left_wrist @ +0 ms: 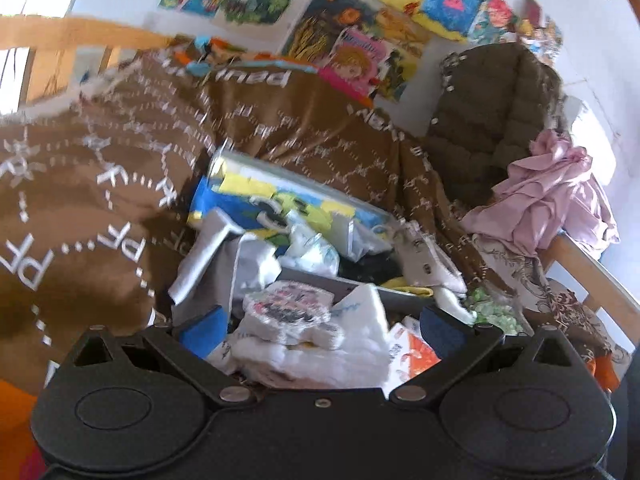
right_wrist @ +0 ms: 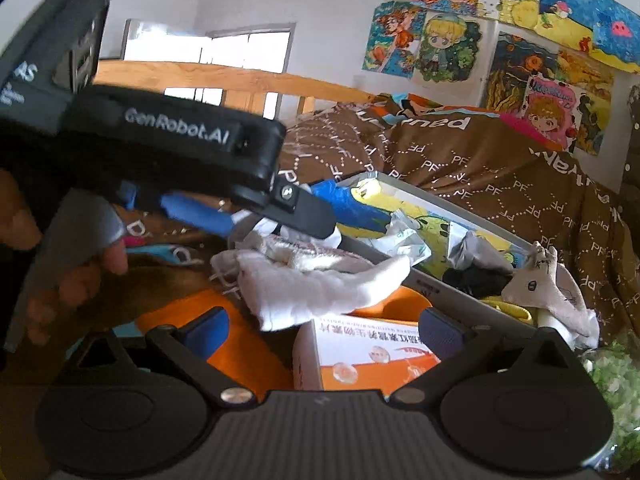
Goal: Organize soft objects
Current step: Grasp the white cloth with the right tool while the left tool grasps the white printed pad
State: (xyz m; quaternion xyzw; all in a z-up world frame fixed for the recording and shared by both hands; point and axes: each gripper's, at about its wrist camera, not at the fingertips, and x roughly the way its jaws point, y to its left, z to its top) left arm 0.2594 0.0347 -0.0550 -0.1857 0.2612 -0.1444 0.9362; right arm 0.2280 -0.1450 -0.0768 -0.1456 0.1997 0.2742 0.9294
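My left gripper (left_wrist: 320, 326) stands with its blue pads wide apart around a white soft toy with a printed face (left_wrist: 294, 312) and white fluffy cloth. In the right wrist view the left gripper (right_wrist: 280, 216) is over the same white fluffy cloth (right_wrist: 320, 284), and its fingers seem to touch the top of the bundle. My right gripper (right_wrist: 324, 332) is open and empty, just above an orange and white box (right_wrist: 368, 360). A white plush animal (right_wrist: 552, 284) lies at the right; it also shows in the left wrist view (left_wrist: 432, 268).
A brown printed quilt (left_wrist: 120, 184) covers the bed. A shallow grey tray (right_wrist: 440, 284) holds a colourful picture book (left_wrist: 272, 200), bags and dark cloth. A brown padded jacket (left_wrist: 492, 120) and pink cloth (left_wrist: 552, 192) hang on a chair. A wooden bed rail (right_wrist: 240, 76) runs behind.
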